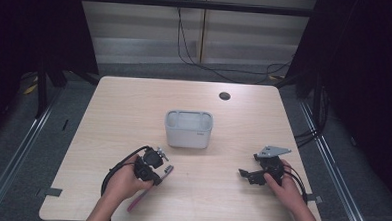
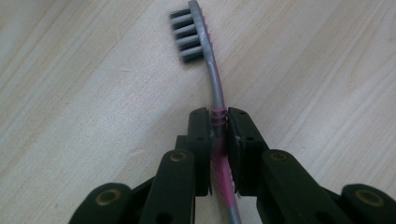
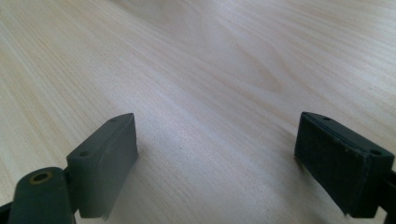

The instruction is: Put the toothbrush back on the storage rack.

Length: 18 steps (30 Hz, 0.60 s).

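Note:
A pink and grey toothbrush with dark bristles lies on the wooden table. My left gripper is shut on its ribbed pink handle, the pads pressing both sides. In the high view the toothbrush lies near the table's front left, its bristled head at the top right and its pink handle end toward the front edge, with the left gripper over its middle. My right gripper stands open with only bare table between its pads. It rests at the front right of the table.
A light grey rectangular holder with open compartments stands in the middle of the table. A dark round hole sits near the far edge. Cables trail from both grippers.

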Motion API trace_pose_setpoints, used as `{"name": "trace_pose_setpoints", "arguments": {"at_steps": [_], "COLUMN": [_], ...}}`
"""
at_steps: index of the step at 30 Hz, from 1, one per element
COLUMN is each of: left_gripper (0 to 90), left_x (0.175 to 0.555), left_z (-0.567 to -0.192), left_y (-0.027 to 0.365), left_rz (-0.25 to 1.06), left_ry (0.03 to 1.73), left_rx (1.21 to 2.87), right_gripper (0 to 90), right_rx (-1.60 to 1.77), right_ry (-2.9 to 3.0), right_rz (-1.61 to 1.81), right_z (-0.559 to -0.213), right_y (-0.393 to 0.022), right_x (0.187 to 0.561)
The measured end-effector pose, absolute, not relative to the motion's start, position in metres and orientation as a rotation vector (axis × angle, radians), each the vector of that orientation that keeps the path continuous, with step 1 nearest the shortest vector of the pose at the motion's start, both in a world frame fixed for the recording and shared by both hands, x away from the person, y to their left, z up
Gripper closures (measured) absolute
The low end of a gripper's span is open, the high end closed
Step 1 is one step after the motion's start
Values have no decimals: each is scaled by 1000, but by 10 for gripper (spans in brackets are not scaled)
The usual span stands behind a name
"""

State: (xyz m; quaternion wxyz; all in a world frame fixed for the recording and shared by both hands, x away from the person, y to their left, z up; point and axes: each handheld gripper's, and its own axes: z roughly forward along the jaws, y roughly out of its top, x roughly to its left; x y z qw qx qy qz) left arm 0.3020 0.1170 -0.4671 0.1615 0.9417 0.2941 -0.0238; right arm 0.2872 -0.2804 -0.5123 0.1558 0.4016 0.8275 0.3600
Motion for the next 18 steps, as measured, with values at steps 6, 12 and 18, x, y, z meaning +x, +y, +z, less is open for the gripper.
{"name": "trace_pose_setpoints", "arguments": {"at_steps": [6, 12, 18], "left_gripper": [805, 806, 806], "left_x": [303, 307, 311], "left_z": [-460, -449, -439], "left_y": [123, 137, 151], "left_rz": [-79, -64, -38], "left_ry": [871, 908, 936], "left_rx": [2612, 2502, 2409], "right_gripper": [127, 127, 127], "right_rx": [1149, 1149, 1148], "right_ry": [2369, 2370, 2370], "right_rz": [1034, 1031, 1034], "right_z": [-512, -512, -512], "right_y": [-280, -280, -281], "right_x": [287, 287, 287]}}
